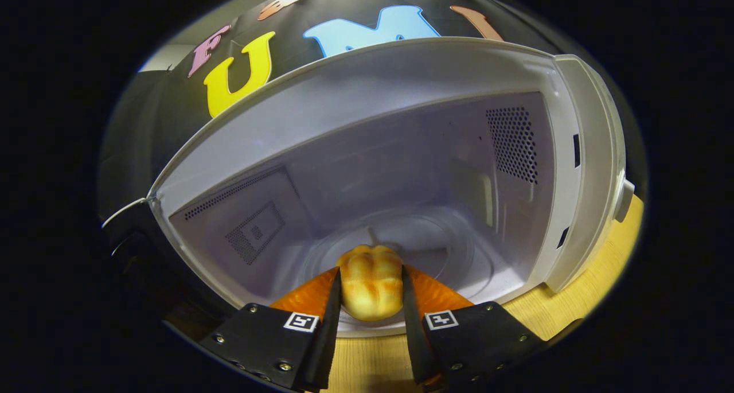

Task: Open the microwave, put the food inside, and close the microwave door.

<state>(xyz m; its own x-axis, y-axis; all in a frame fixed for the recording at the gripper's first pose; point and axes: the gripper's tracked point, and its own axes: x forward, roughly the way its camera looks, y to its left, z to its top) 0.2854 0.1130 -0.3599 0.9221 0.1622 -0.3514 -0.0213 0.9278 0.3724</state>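
Gripper view: gripper [371, 290] clamped on a golden, lobed bread roll [370, 287], both fingers pressing its sides, held at the open mouth of the white plastic microwave [401, 83]. Roll just over the front lip, above the round glass turntable [459, 249]. Best carried deeper, lowered level onto the turntable's middle, then released gently without brushing the perforated side walls. Cavity otherwise bare; nothing resting on the turntable. Pale wooden tabletop [585, 301] beneath.
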